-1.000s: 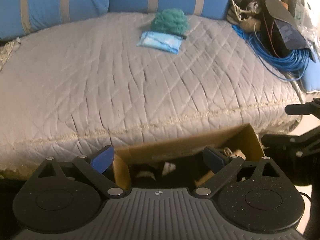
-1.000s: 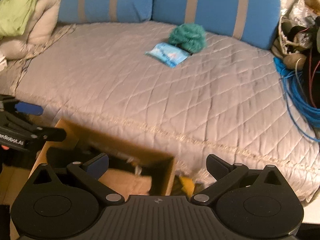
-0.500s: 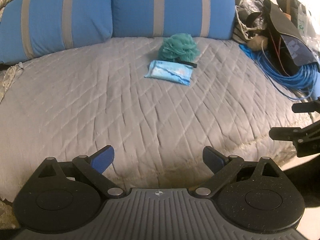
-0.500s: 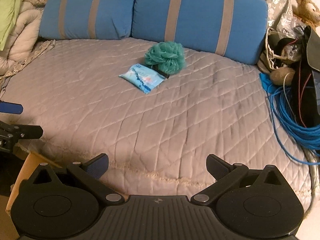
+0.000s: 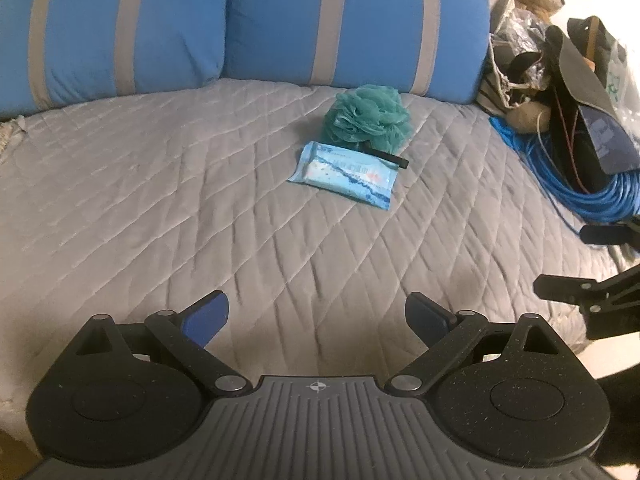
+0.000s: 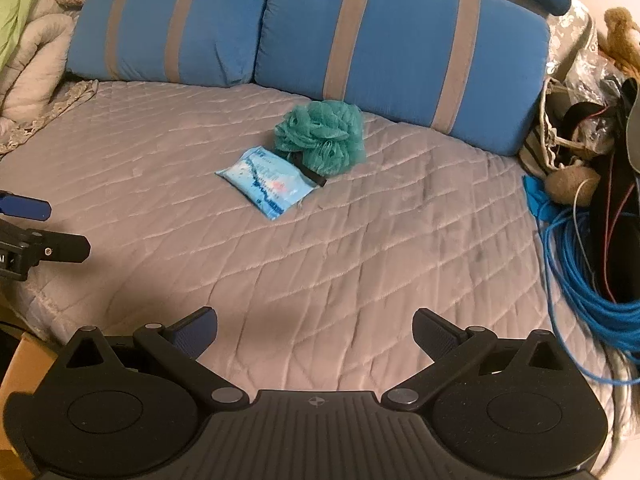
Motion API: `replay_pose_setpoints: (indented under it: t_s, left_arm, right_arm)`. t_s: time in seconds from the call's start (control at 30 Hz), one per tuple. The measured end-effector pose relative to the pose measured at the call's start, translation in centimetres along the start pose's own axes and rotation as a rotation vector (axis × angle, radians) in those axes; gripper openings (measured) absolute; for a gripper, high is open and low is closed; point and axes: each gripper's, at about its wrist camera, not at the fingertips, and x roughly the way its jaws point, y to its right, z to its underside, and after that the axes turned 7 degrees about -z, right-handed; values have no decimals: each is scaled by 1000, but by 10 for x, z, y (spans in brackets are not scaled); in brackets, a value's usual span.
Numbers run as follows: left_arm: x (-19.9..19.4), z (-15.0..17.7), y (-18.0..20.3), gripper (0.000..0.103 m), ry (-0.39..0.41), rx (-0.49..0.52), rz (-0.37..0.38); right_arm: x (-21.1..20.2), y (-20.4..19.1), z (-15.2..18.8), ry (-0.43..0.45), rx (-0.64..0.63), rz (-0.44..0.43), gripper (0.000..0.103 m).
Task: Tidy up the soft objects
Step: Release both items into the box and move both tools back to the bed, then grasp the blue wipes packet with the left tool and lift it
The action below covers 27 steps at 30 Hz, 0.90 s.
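Grey quilted bed (image 5: 168, 208) bears teal loofah (image 5: 366, 118), touching blue packet (image 5: 346, 174), two pillows (image 5: 352, 28)

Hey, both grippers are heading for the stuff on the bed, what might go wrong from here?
The green loofah touches the tissue pack, and its black strap lies over the pack's corner, so lifting one may drag the other. The open left gripper and right gripper aim at the same spot and might collide.

Black tongs (image 5: 316, 312), blue fingertips (image 5: 206, 314)
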Motion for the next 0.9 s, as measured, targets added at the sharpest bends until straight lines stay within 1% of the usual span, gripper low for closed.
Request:
replay_pose_setpoints:
  t_s: [0.23, 0.4, 0.57, 0.63, 0.73, 0.83, 0.87, 0.9]
  left_arm:
    - [24, -18, -4, 97, 2, -46, 73]
    - [43, -35, -10, 97, 7, -138, 139]
    - [64, -52, -15, 97, 8, -200, 158]
    - [75, -59, -17, 97, -7, -229, 182]
    - [94, -65, -23, 97, -46, -310, 225]
    - [117, -70, -29, 96, -87, -395, 289]
    - [123, -72, -30, 95, -95, -418, 304]
    - [130, -73, -33, 91, -102, -448, 323]
  right_arm:
    - [17, 12, -17, 5, -6, 12, 103]
    - [27, 18, -26, 6, -16, 15, 103]
    - [36, 22, -34, 4, -30, 16, 103]
    - [39, 25, -38, 2, -32, 16, 103]
    - [40, 28, -42, 7, -34, 21, 103]
    - [40, 32, -48, 19, -26, 21, 103]
    - [41, 34, -49, 21, -24, 24, 103]
    - [42, 36, -51, 22, -22, 25, 103]
